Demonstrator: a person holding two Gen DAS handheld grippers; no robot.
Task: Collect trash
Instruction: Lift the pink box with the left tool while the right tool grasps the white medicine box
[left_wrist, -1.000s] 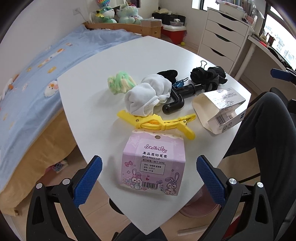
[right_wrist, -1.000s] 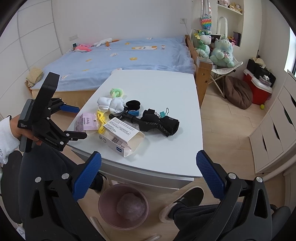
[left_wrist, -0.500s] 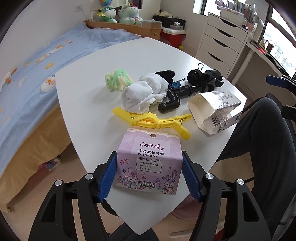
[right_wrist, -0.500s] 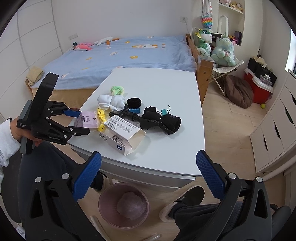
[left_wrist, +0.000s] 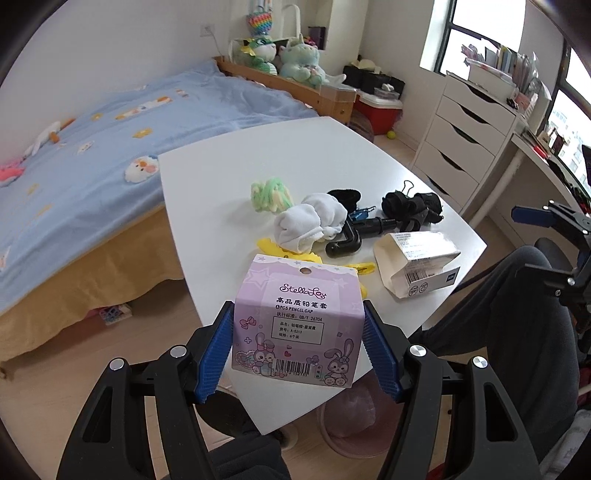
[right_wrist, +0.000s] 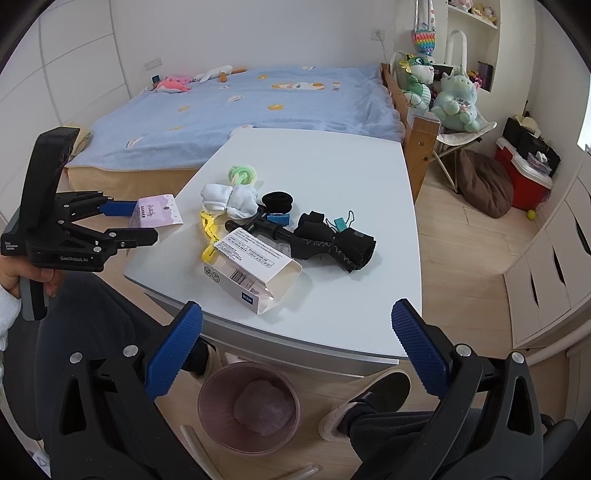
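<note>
Left gripper (left_wrist: 298, 345) clamped on pink packet (left_wrist: 297, 325) (blue pads pressed to both sides), packet lifted clear of white table (left_wrist: 207, 192), at near corner. Right gripper (right_wrist: 293, 350) spread wide, nothing between fingers, hanging low before table edge. White carton (right_wrist: 253, 269) lying open-ended on table near front edge, touching yellow clip (right_wrist: 208, 230). White socks (right_wrist: 229, 197), black strap (right_wrist: 332, 242), black tube (left_wrist: 345, 245) clustered mid-table. Pink bin (right_wrist: 247, 406) on floor under table front.
</note>
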